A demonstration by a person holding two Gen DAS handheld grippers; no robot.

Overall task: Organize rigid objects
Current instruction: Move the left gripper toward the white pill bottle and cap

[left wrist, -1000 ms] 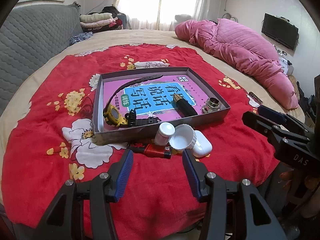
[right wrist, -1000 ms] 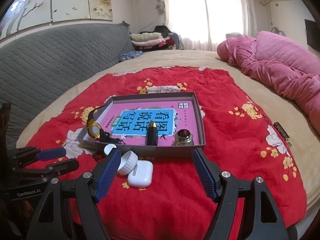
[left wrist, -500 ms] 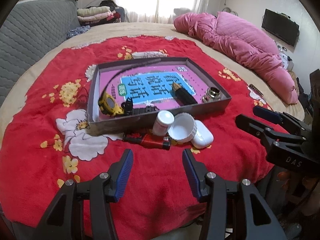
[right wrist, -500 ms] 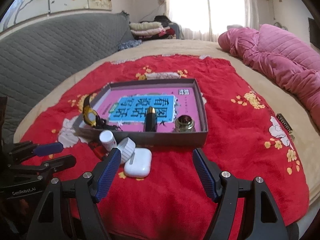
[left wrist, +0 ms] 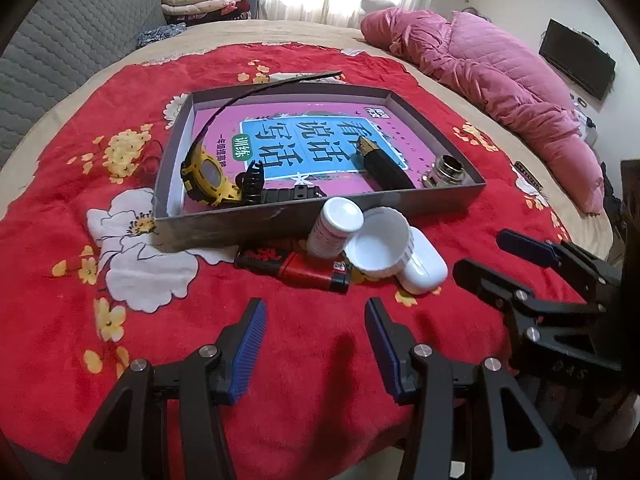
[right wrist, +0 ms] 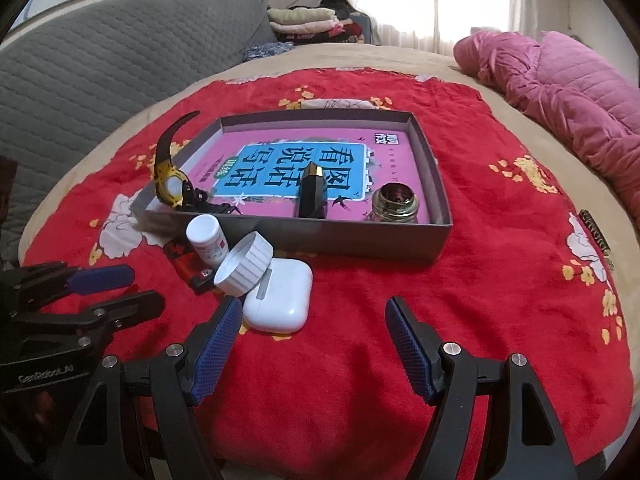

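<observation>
Plainly, both sets of fingers stand apart and hold nothing. The left gripper hovers low over the red floral blanket, its two blue pads spread wide, and straight ahead of the gap, a little way off, lies the red lighter. Its long axis runs crosswise to the fingers' line of sight, nearly left to right, with its dark end toward the right, so the pads as they stand would close along its length rather than across it; a turn of the wrist looks needed for a grasp across the narrow body.

Just behind the lighter stands the small white pill bottle, leaning against the front wall of the grey box, and touching it on the right is the white jar lid, tipped on edge. The white earbud case lies partly under that lid.

The right gripper is likewise spread and empty; the earbud case lies just ahead of its left finger, nearer to this hand than to the other. By that judgement the lighter falls to the left hand, the case to the right.

Inside the box lie the yellow watch, a black lipstick tube and a metal threaded fitting.
</observation>
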